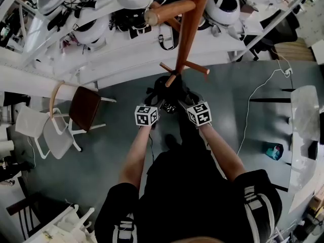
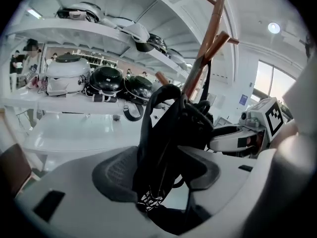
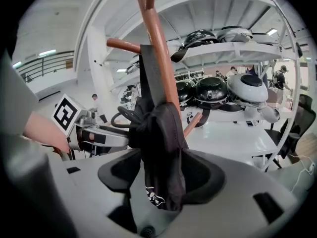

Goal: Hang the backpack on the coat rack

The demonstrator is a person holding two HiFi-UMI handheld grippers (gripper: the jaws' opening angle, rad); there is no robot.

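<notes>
Backpack (image 1: pixel 169 92): black and bunched, close against the pole of the coat rack (image 1: pixel 195 19), just under its lower pegs.
Strap (image 3: pixel 147 73): runs straight up from the bag to a peg (image 3: pixel 124 45) of the coat rack. We judge it is looped over that peg, which is why the bag hangs in place.
Left gripper (image 2: pixel 161 170): on the left side of the coat rack, pointing at the bag. Its jaws are spread wide and a fold of black fabric hangs loosely between them. We see no pad pressing on it.
Right gripper (image 3: pixel 161 175): on the right side of the coat rack, set like the left. Its jaws are equally wide, with the bag's cloth drooping between them, slack and not clamped.
Reason for pose: we judge that both tools flank the bag so that it can be let go evenly, leaving the weight on the peg.
Progress: we rate the hanging as near done. Only backing clear of the coat rack is left.
Risk: a jaw could snag the loose cloth on the way out and pull the strap off the peg.
Chair (image 1: pixel 83 108): brown seat, well to the left of the coat rack, not involved.
</notes>
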